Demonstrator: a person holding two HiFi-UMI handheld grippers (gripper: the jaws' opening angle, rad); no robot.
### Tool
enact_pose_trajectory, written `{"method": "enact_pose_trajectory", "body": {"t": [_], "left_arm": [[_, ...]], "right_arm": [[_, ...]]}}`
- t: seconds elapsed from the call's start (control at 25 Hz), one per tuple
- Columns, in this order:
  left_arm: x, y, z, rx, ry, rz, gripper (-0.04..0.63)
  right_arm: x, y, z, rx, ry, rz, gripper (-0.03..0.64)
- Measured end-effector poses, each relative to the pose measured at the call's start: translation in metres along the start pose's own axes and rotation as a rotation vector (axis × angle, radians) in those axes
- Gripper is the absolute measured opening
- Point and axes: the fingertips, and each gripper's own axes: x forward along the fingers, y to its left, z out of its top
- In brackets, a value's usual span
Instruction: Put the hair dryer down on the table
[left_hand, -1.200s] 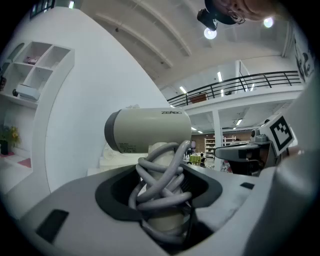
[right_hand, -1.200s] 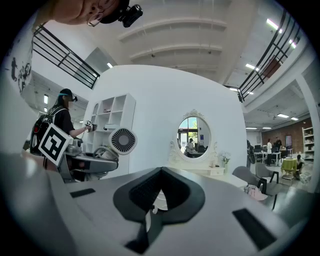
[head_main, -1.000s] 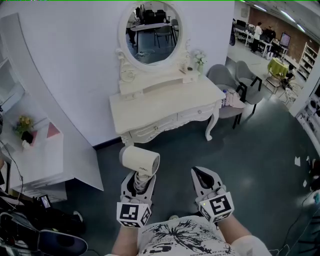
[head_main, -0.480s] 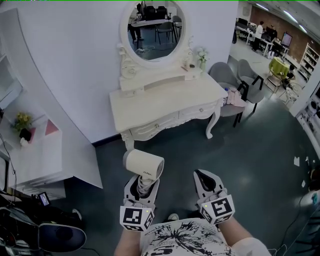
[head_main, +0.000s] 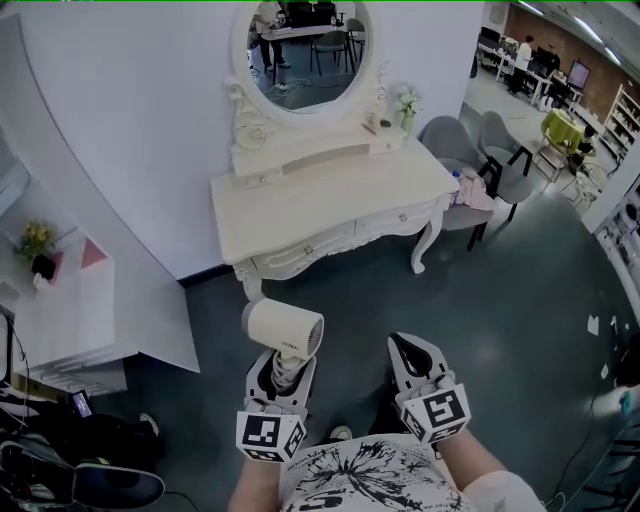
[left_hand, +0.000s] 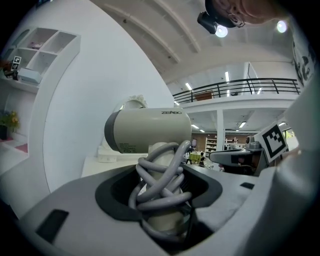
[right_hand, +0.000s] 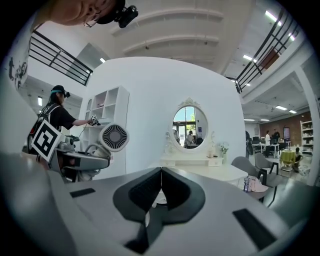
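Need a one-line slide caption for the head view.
Left tool holds the hair dryer by its cord-wrapped handle, short of the dressing table; right tool shut.

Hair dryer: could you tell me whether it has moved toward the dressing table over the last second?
No: the cream hair dryer, held in the left gripper, stays just short of the white dressing table's front-left leg.

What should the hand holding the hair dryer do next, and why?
Probably carry it forward to the white table. The left gripper is shut on the handle of the hair dryer, which is held up in the air short of the table, and the tabletop ahead shows bare space to set it on.
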Motion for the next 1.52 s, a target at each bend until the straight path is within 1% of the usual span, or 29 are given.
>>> {"method": "enact_pose_trajectory", "body": {"t": [0.16,0.32,0.48,0.64,0.76,0.88,1.04,1.2,1.36,1.52], "left_arm": [[0.035,-0.001,0.008,0.023,0.002,0.032,0.244],[0.083,-0.003,0.025,0.042,0.001,0.080,0.244],[0.141,-0.012,0.042,0.038,0.001,0.128,0.244],[0.203,-0.028,0.056,0.021,-0.014,0.173,0.244],[0.245,-0.039,0.062,0.007,-0.028,0.201,0.244],[0.280,-0.047,0.064,-0.003,-0.031,0.226,0.244],[0.310,-0.049,0.058,-0.024,-0.014,0.261,0.244],[0.332,-0.036,0.055,-0.021,0.021,0.286,0.244],[0.361,-0.006,0.056,-0.021,0.031,0.297,0.244],[0.395,0.037,0.064,-0.027,0.029,0.292,0.244]], "right_arm": [[0.026,-0.036,0.005,0.009,-0.013,0.025,0.017],[0.058,-0.083,0.013,0.028,-0.021,0.065,0.017],[0.092,-0.142,0.028,0.028,-0.030,0.106,0.017],[0.122,-0.210,0.043,-0.005,-0.031,0.145,0.017],[0.142,-0.254,0.046,-0.014,-0.020,0.165,0.017],[0.159,-0.288,0.042,-0.026,-0.001,0.188,0.017],[0.181,-0.317,0.035,-0.025,0.021,0.216,0.017],[0.209,-0.328,0.028,0.000,0.041,0.239,0.017],[0.251,-0.331,0.027,-0.004,0.053,0.257,0.017],[0.302,-0.331,0.036,-0.016,0.055,0.257,0.017]]}}
